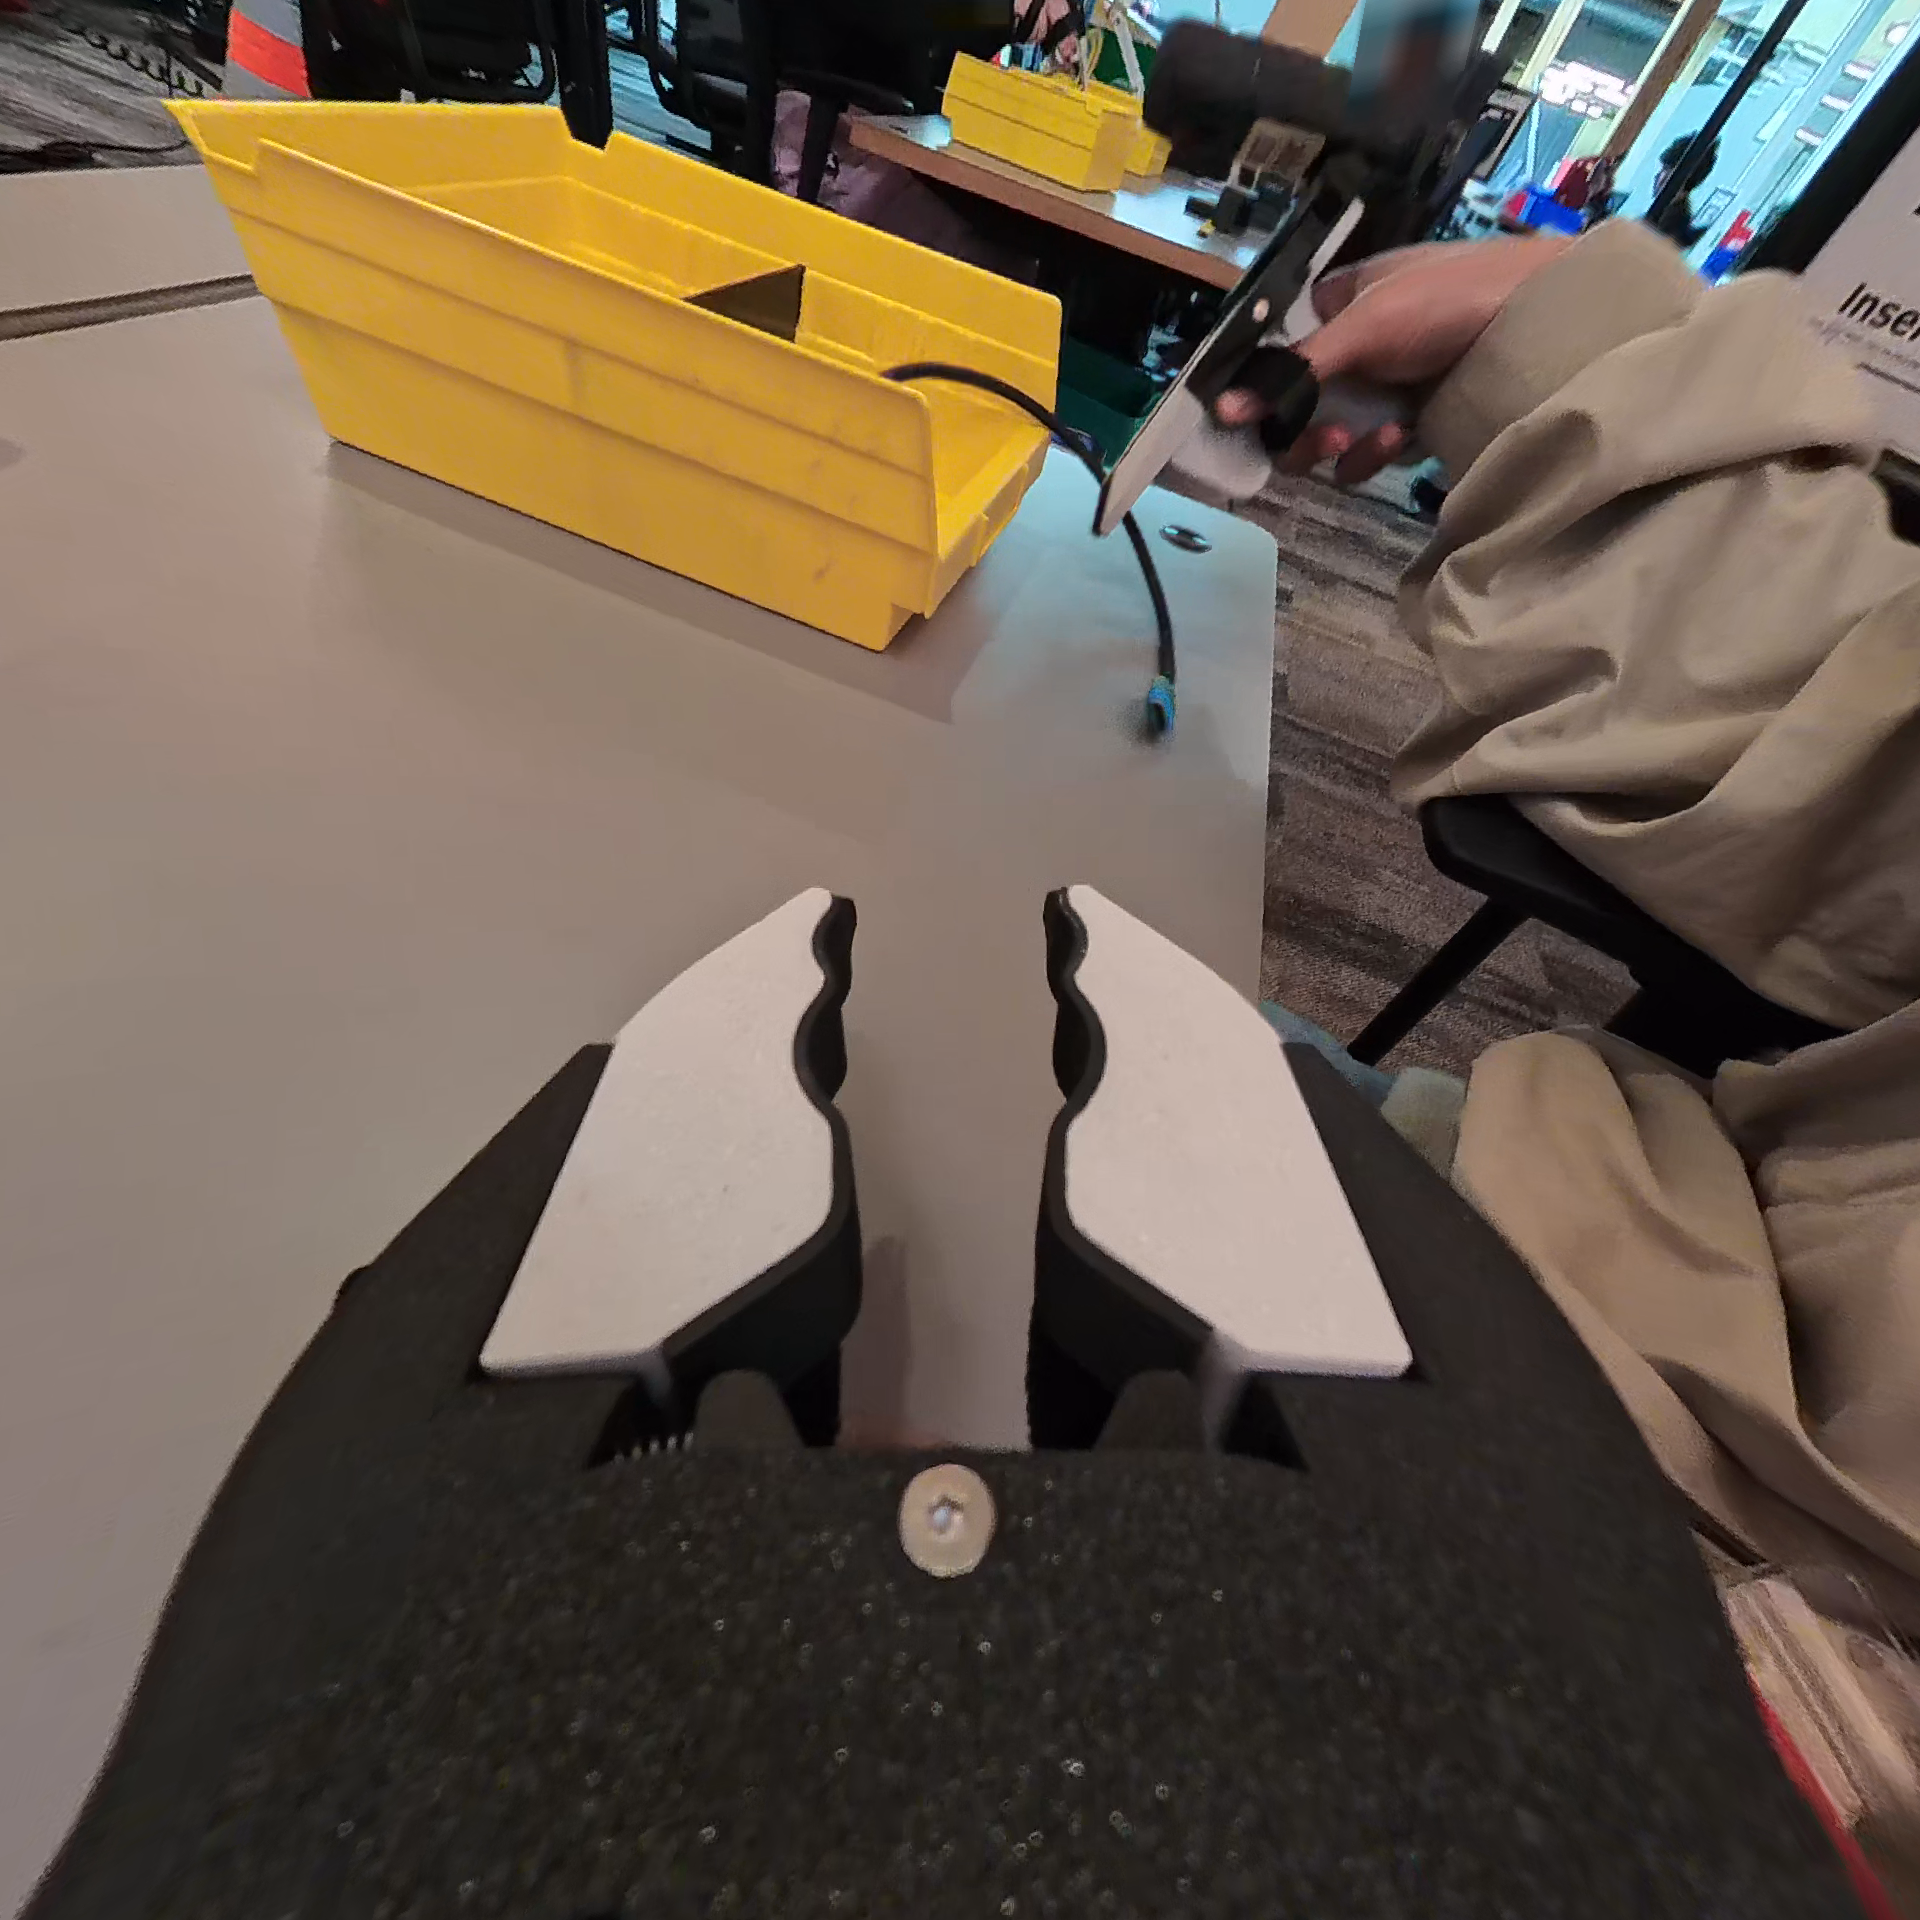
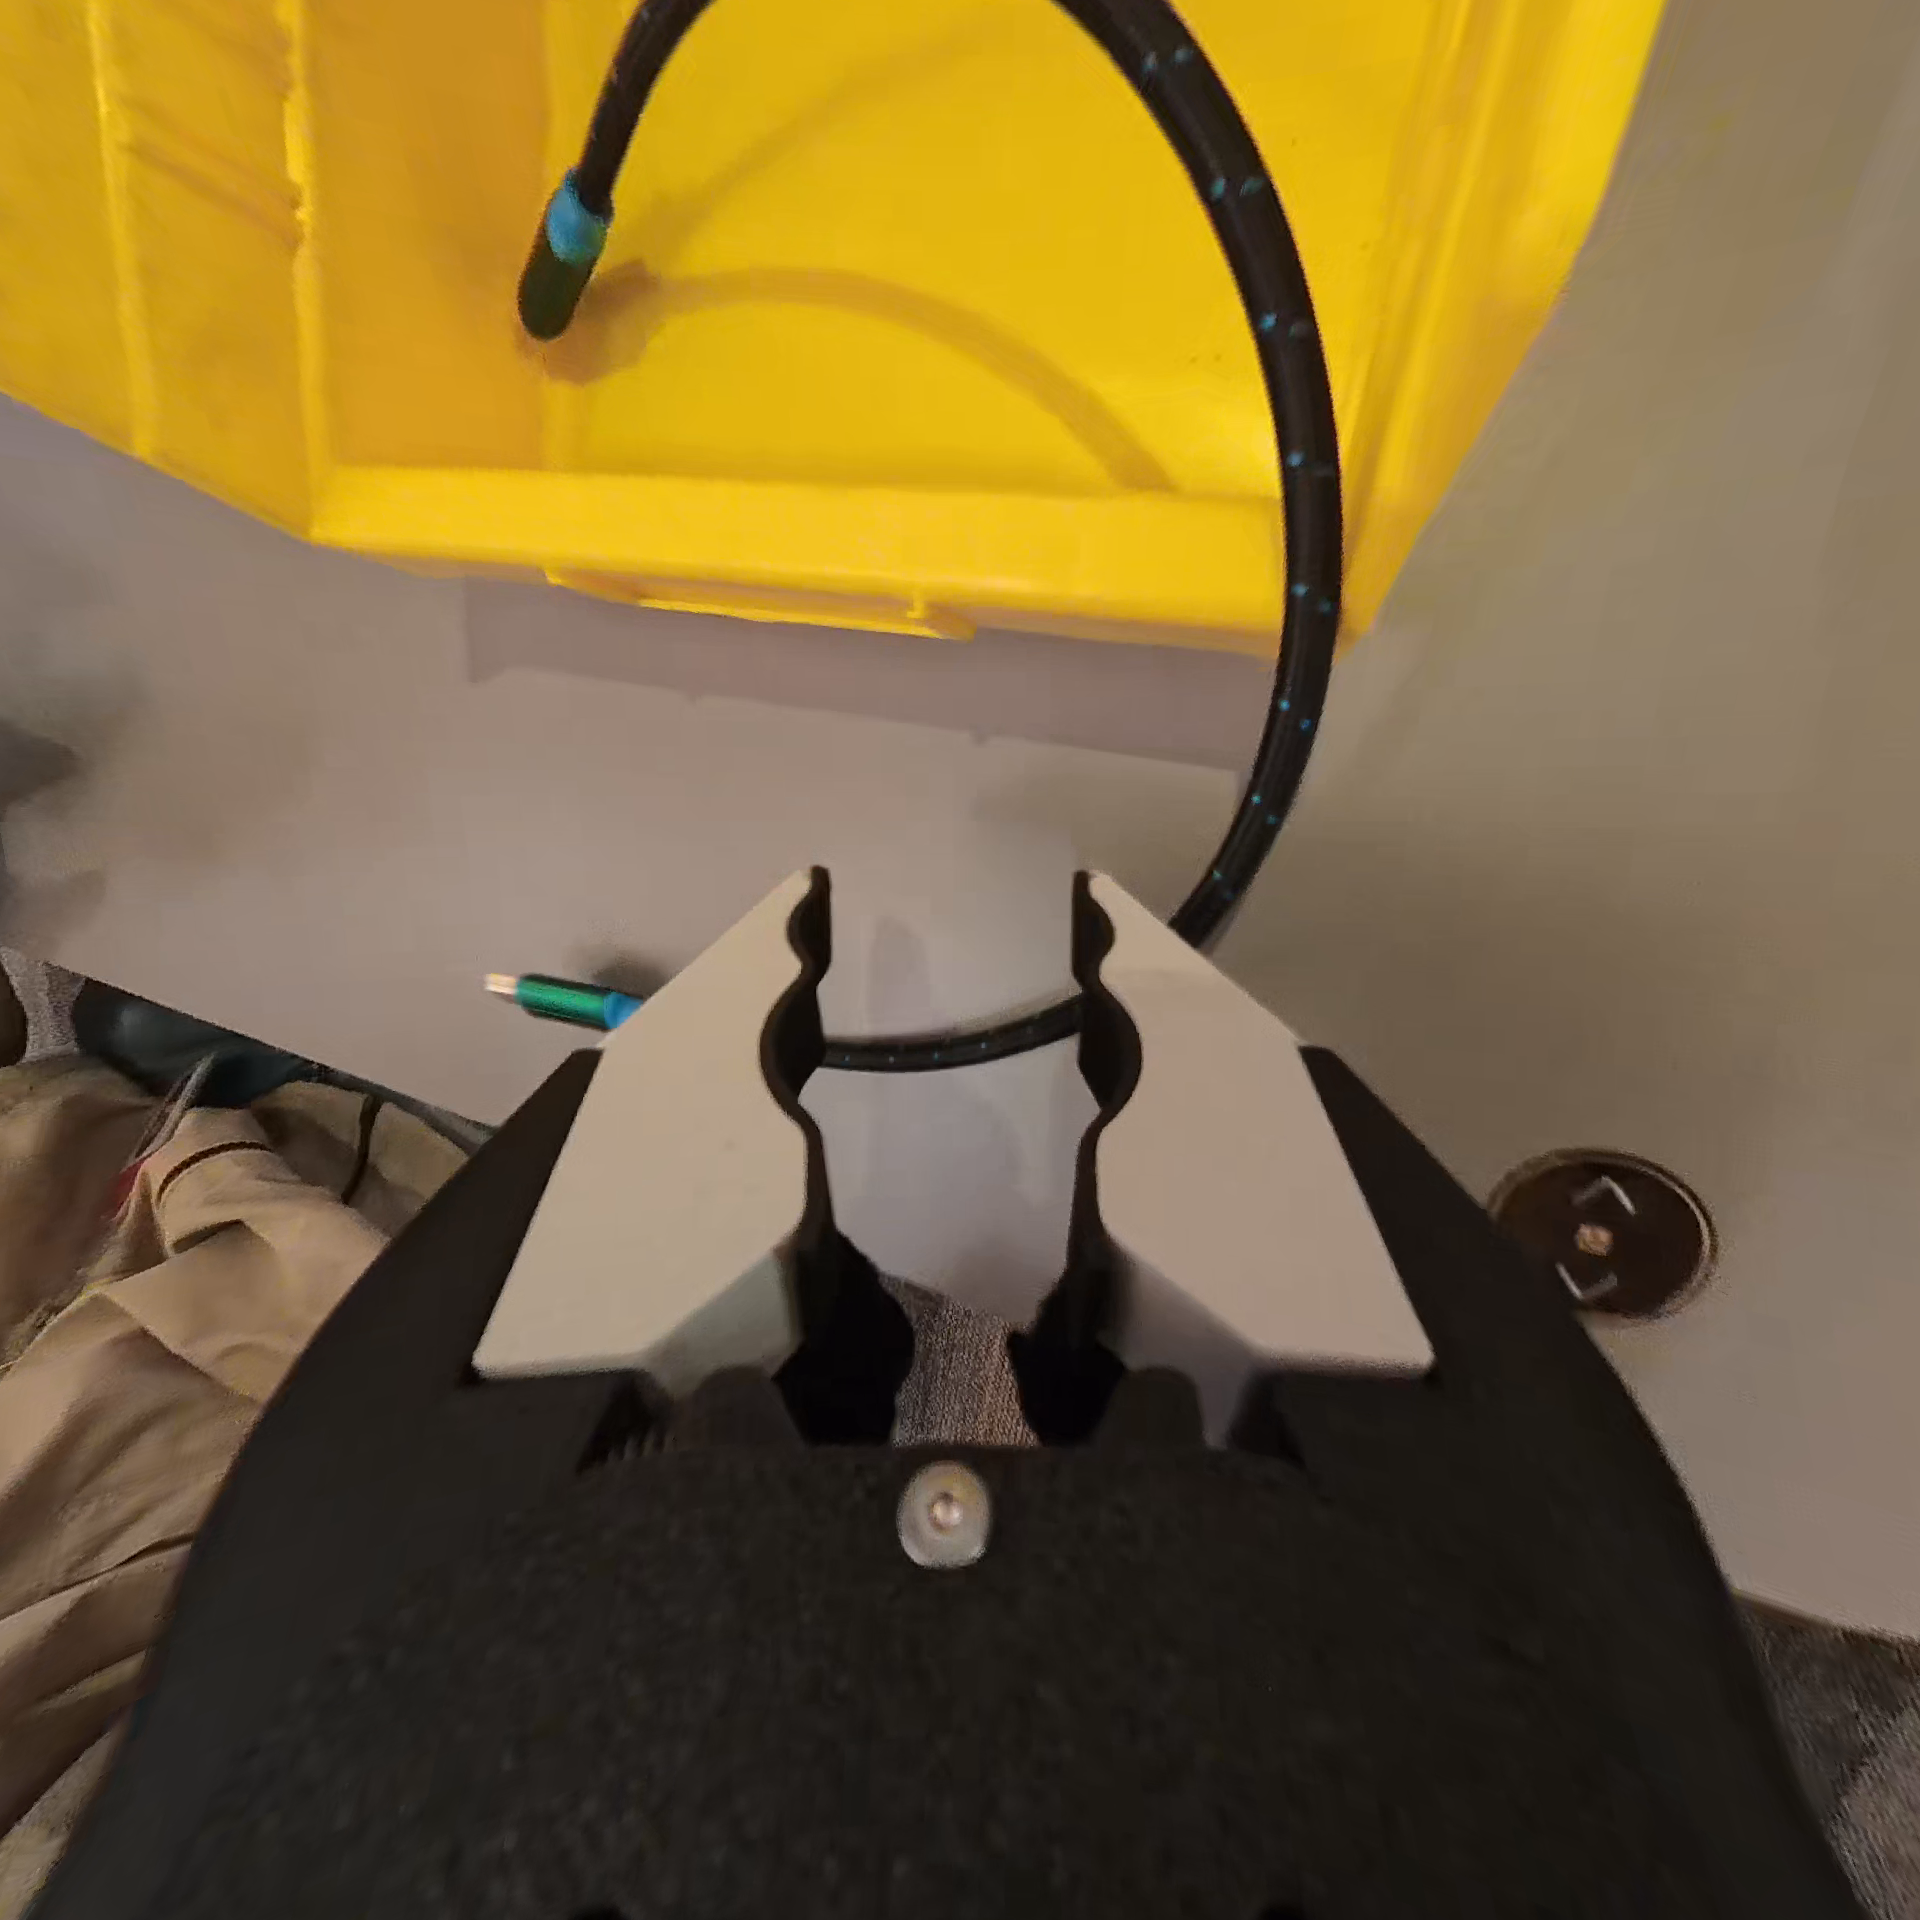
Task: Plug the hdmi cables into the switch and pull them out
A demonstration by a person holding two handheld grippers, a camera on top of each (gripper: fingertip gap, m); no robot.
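A black braided HDMI cable [image 2: 1304,582] arcs out of a yellow bin [image 2: 935,312] onto the grey table [image 2: 312,831]. One green-and-blue plug [image 2: 566,1003] lies on the table, and the other plug [image 2: 561,260] rests inside the bin. My right gripper [image 2: 951,883] is open and hovers over the cable, which shows through the gap between its fingers, behind the table plug. My left gripper [image 1: 948,904] is open and empty over bare table. The left wrist view also shows the bin [image 1: 623,395], the table plug [image 1: 1155,717] and the hand-held right gripper [image 1: 1143,468]. No switch is in view.
A round metal disc [image 2: 1600,1231] is set into the table near its corner. The table edge [image 1: 1270,779] runs close to the plug, with carpet beyond. A person in a beige coat [image 1: 1662,675] sits at the right. Another table with yellow bins [image 1: 1039,125] stands behind. The left gripper's tips are roughly 35 cm from the right gripper's. The round metal disc [image 2: 1600,1231] sits 11 cm or so from the ends of my right fingers.
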